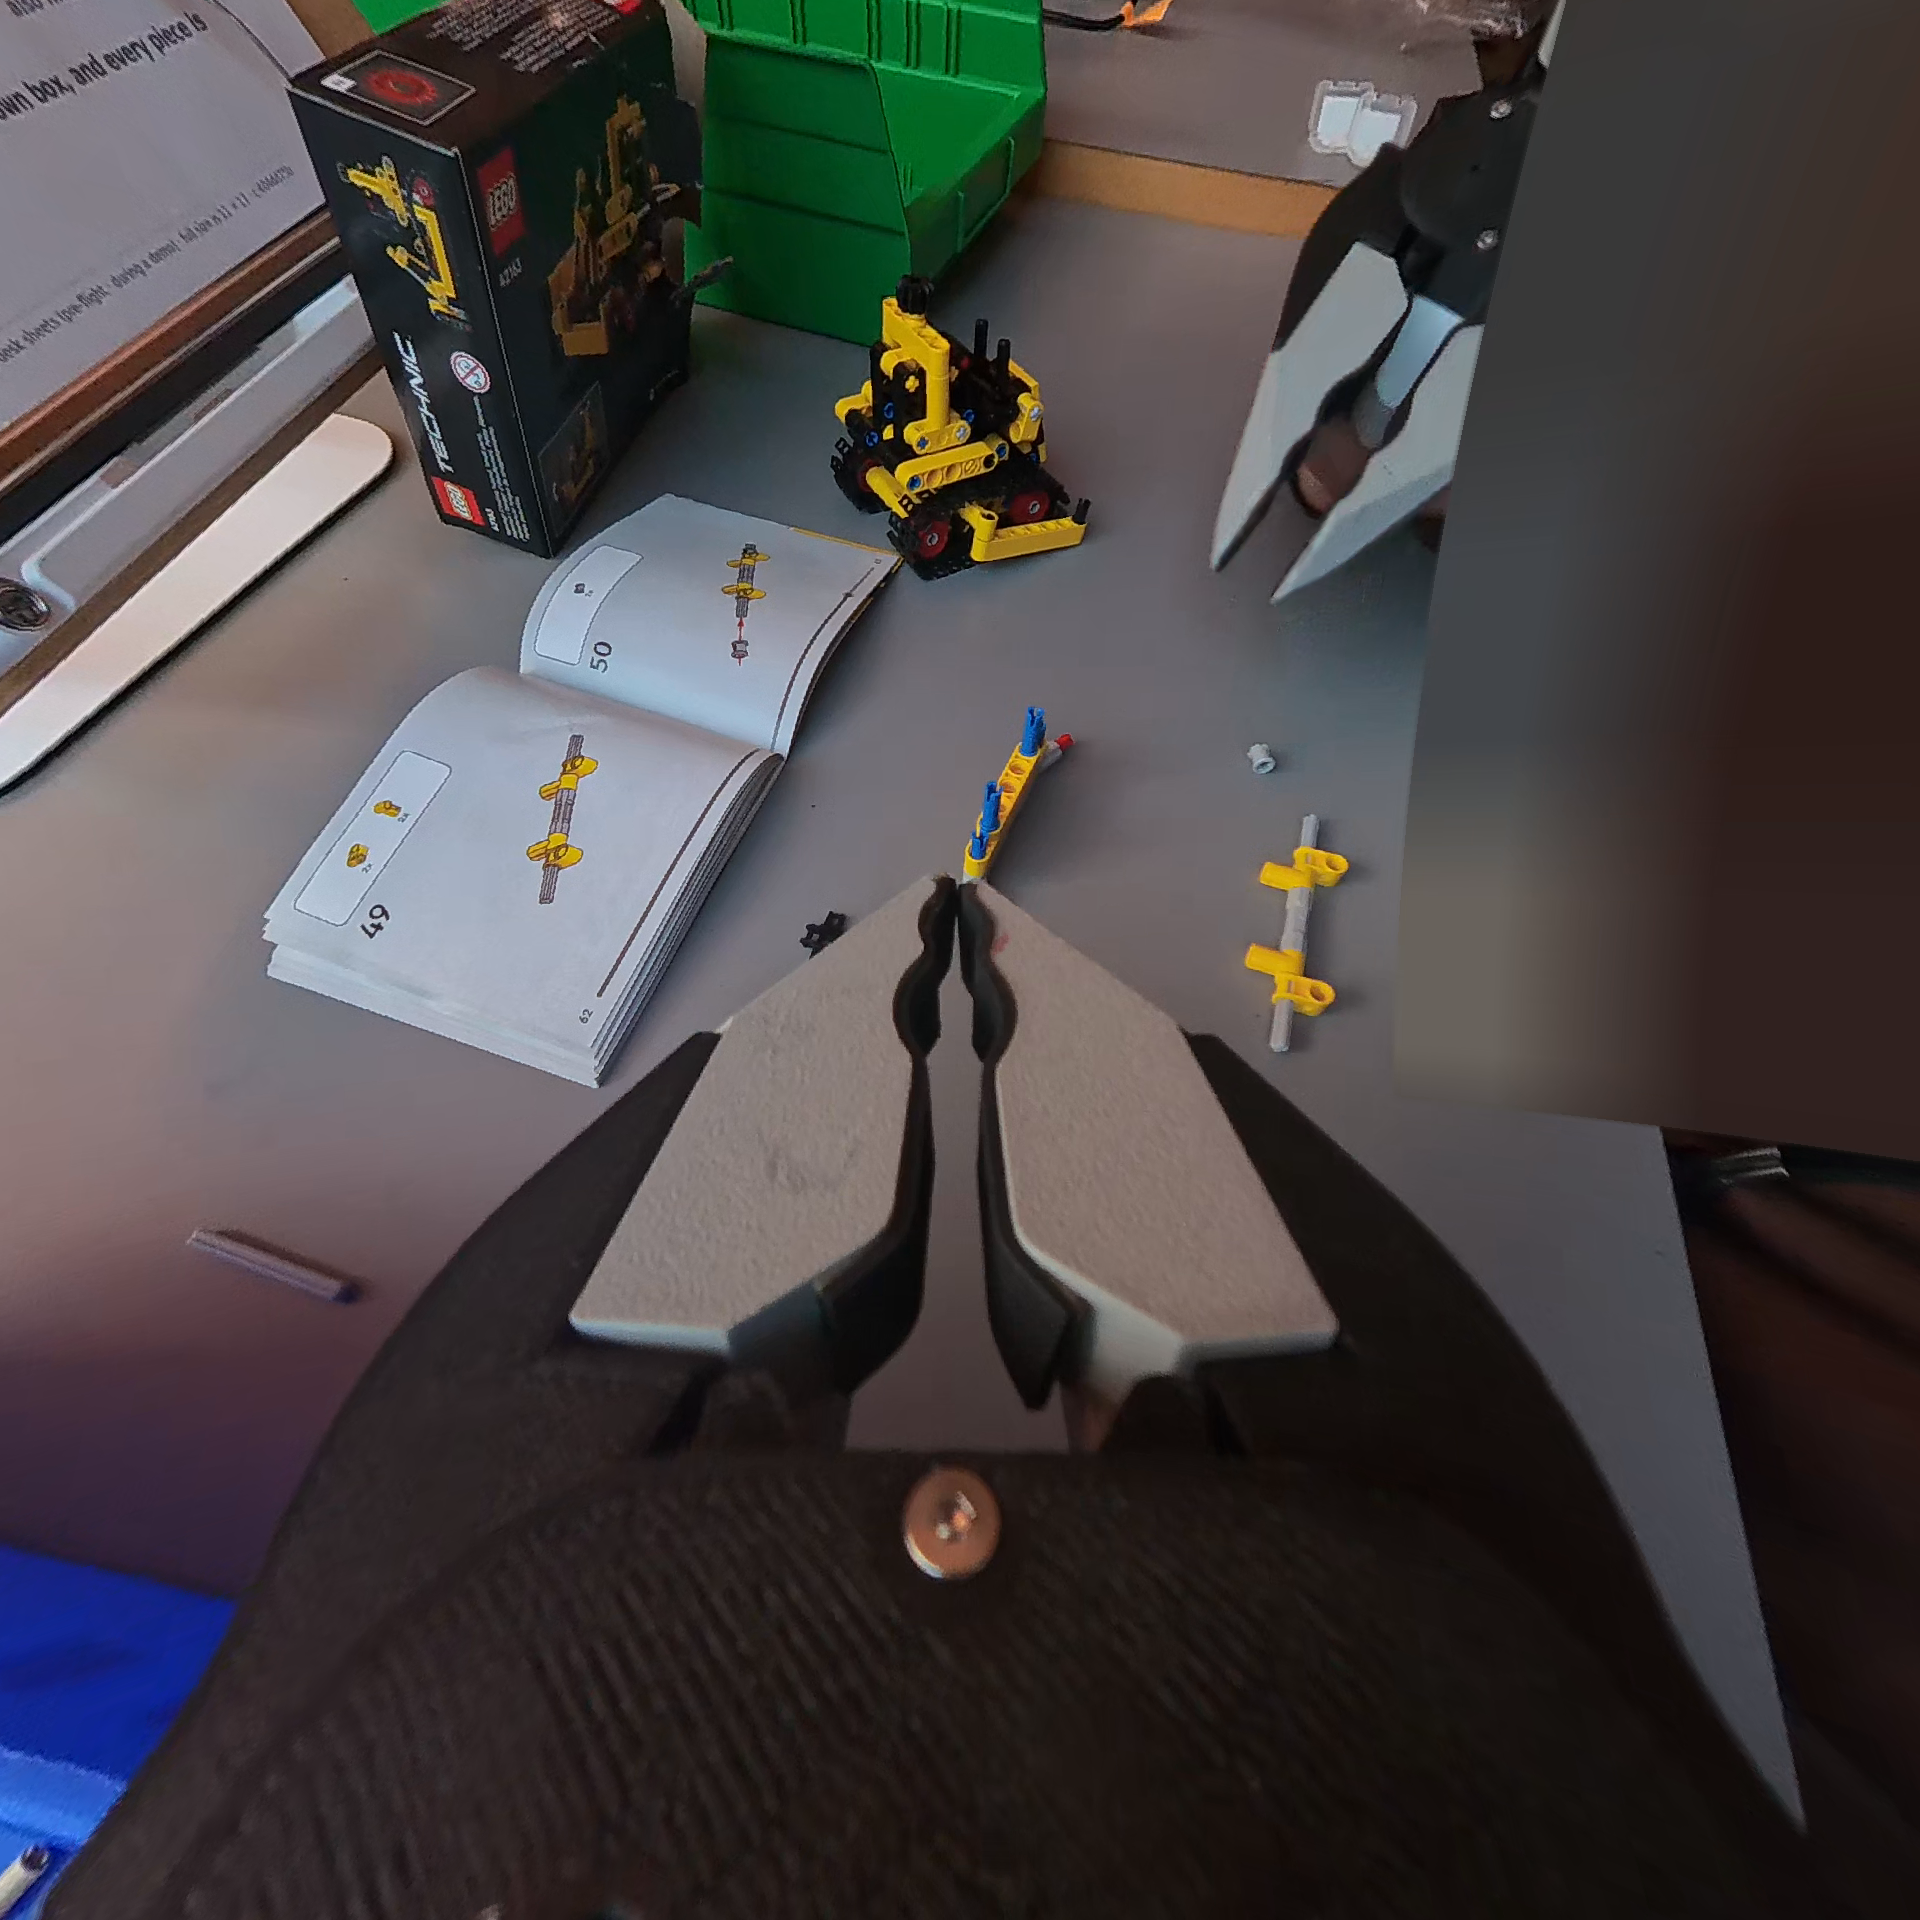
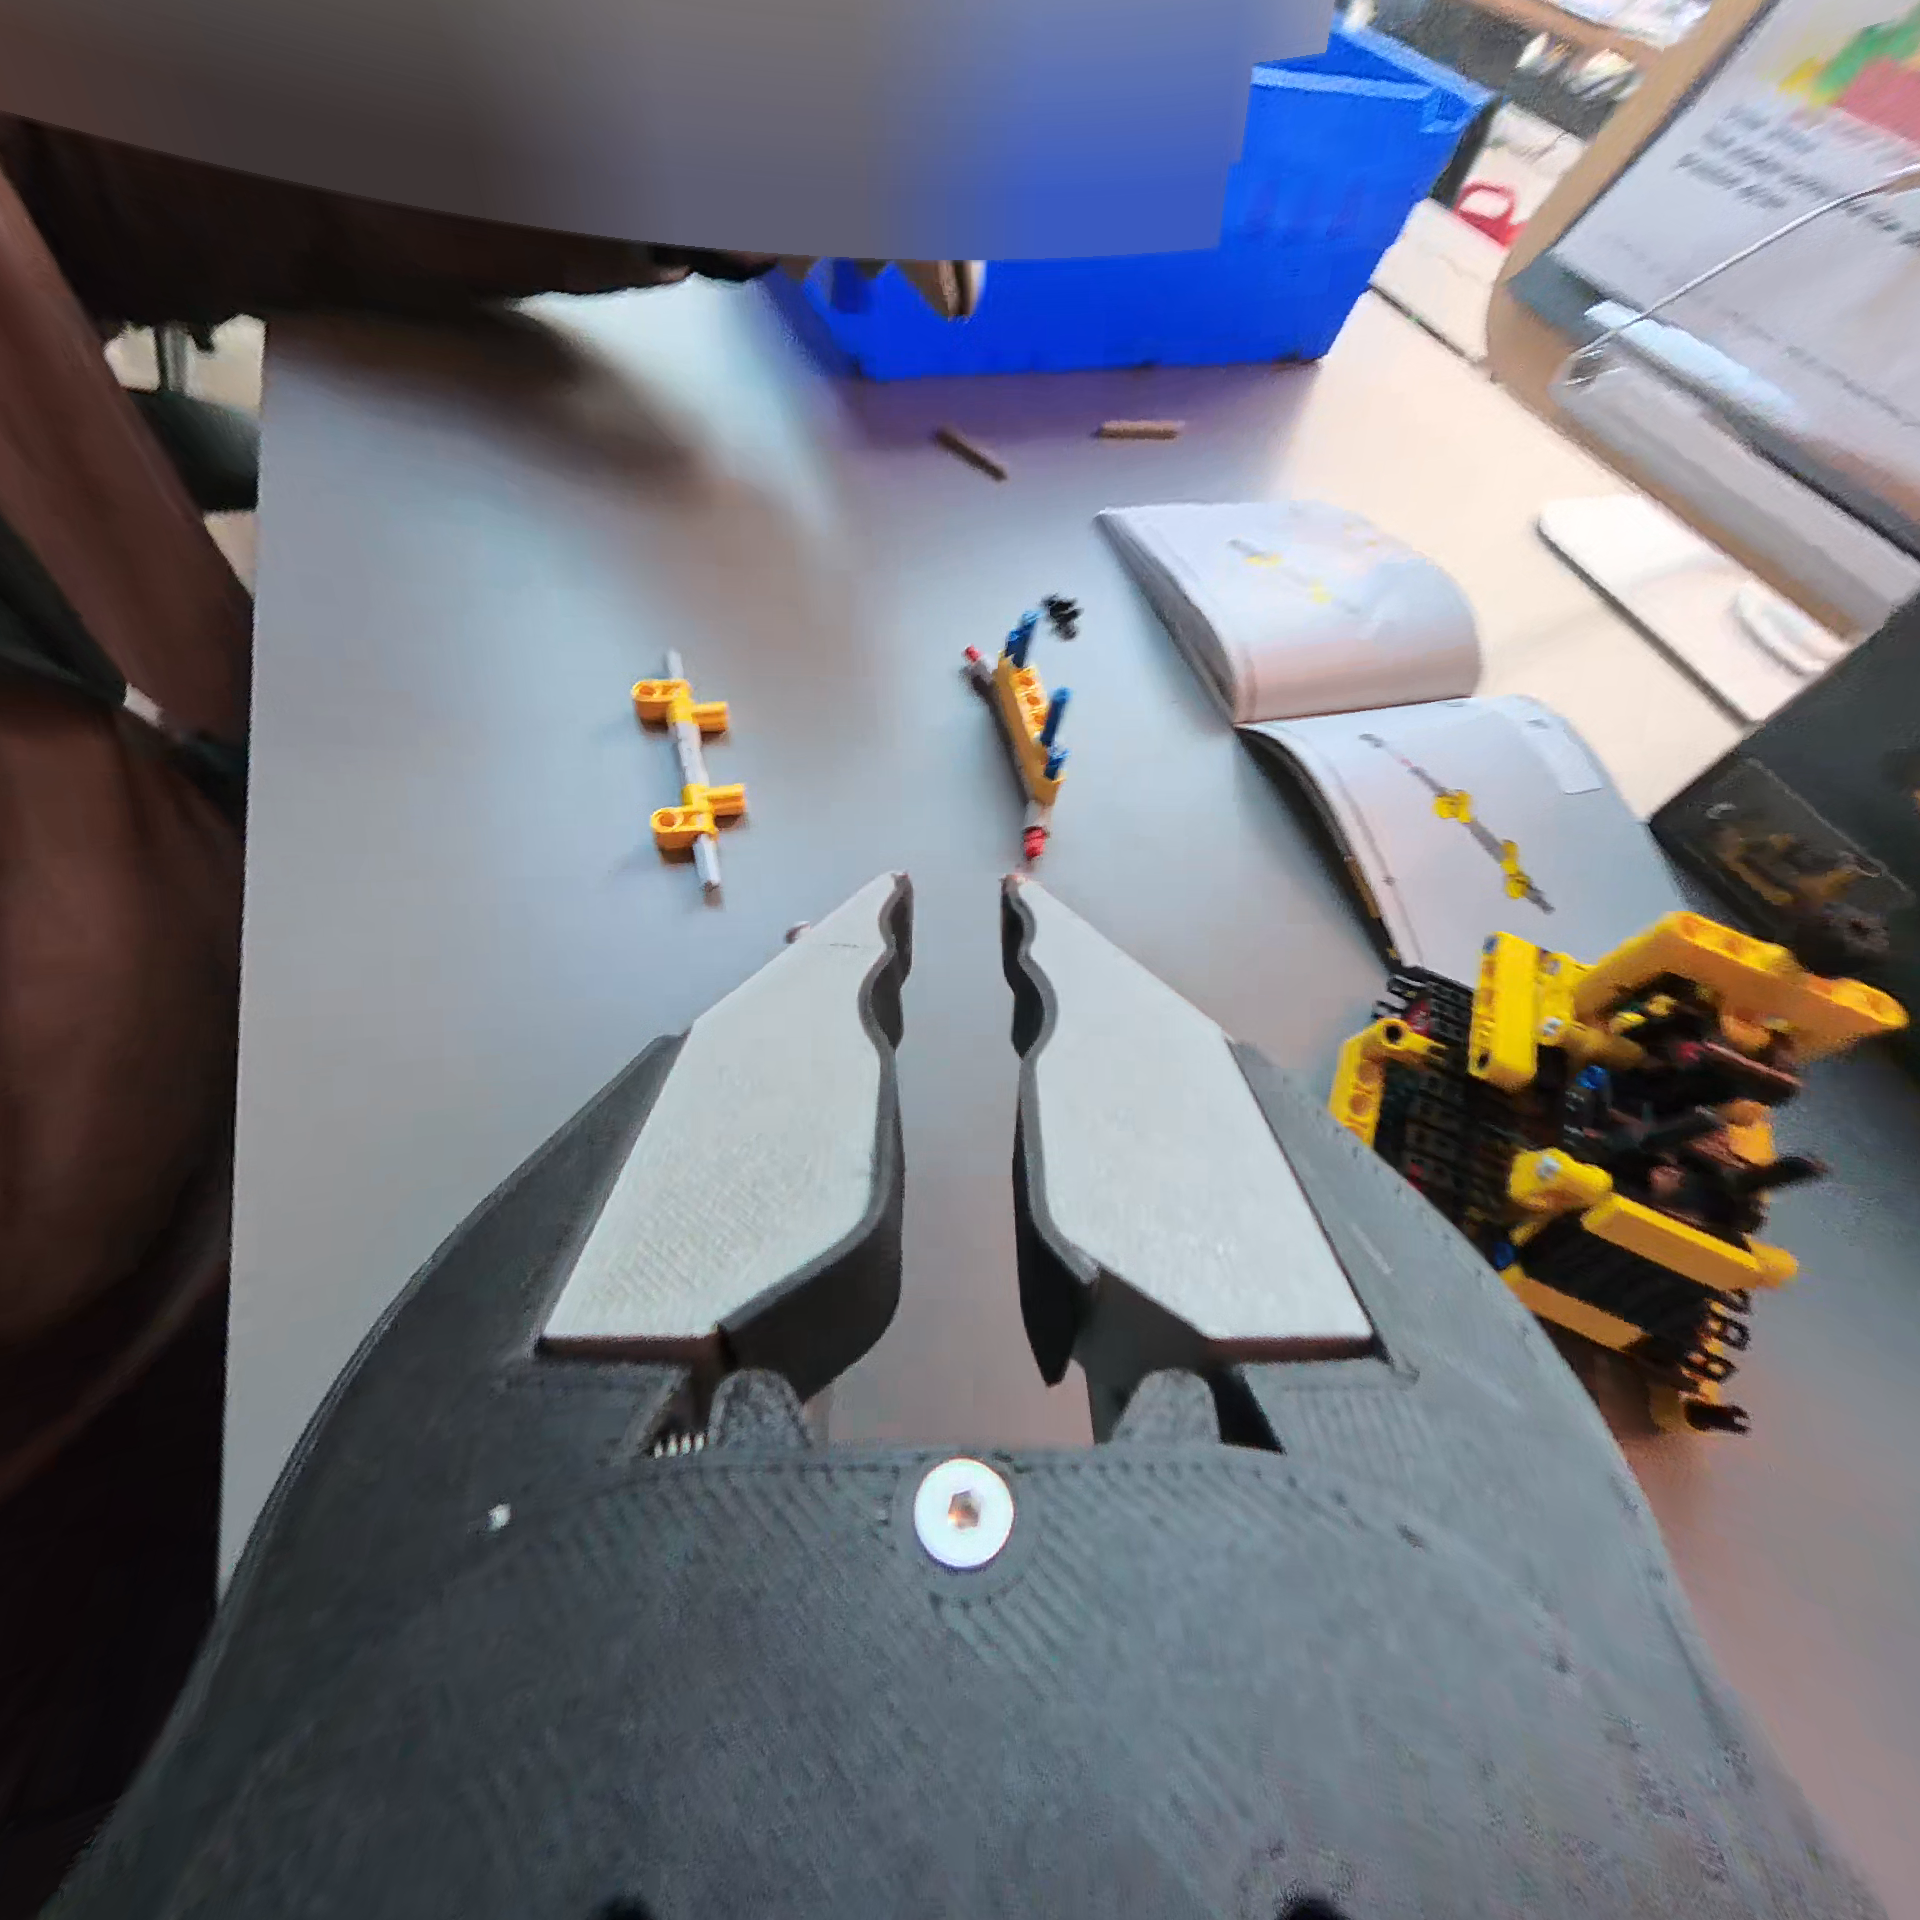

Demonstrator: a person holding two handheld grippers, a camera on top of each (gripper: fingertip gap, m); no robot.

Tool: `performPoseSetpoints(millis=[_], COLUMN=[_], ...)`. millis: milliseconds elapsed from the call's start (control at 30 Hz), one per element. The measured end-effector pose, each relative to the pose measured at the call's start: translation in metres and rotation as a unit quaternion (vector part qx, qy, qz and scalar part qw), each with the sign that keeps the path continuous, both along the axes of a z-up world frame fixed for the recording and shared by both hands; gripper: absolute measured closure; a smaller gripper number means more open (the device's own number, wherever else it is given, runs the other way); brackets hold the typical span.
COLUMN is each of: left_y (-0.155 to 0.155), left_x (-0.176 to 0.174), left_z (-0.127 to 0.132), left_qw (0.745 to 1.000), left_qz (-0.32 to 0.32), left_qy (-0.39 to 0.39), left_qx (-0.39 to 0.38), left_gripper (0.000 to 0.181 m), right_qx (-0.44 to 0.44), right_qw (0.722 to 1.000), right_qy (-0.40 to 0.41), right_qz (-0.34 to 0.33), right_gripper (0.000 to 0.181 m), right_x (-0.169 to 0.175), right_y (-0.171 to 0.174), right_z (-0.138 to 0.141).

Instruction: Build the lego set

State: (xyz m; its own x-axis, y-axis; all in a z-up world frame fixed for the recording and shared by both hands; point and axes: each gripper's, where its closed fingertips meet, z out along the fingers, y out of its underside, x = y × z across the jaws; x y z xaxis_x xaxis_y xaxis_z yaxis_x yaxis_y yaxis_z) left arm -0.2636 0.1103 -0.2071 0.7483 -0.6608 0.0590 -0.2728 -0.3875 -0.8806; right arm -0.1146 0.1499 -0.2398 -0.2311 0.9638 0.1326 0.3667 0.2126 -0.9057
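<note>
Two sub-builds: your yellow beam with blue pins and your grey axle with yellow connectors lie apart on the grey table.
Left gripper: your fingers are pressed almost together at the near end of the beam; whether they pinch it, I cannot tell.
Right gripper: your fingers are spread and empty, with the tips just short of the beam's red-tipped end.
Model: the half-built bulldozer stands beyond the open instruction booklet, near the set's box.
Loose parts: a small grey bush lies near the axle and a small black piece sits by your left fingertips.
Step in hand: likely sliding the bush onto the axle, as the booklet's drawing suggests.
Next move: you need a fine, level pinch on the bush, with the axle held steady.
</note>
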Motion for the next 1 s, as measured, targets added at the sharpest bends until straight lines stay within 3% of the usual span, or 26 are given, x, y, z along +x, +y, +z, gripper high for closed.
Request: performPoseSetpoints(millis=[367, 1000], left_y=[0.000, 0.000], left_x=[0.001, 0.001], left_z=[-0.001, -0.002], left_qw=[1.000, 1.000], left_qz=[0.000, 0.000], left_qy=[0.002, 0.003], left_qx=[0.001, 0.000], left_gripper=[0.181, 0.181], right_qx=[-0.036, -0.029], right_qw=[0.995, 0.995], right_qy=[0.076, 0.074], right_qz=[-0.046, -0.053], right_gripper=[0.170, 0.170], right_x=[0.006, 0.005], right_y=[0.022, 0.025], right_z=[0.024, 0.024])
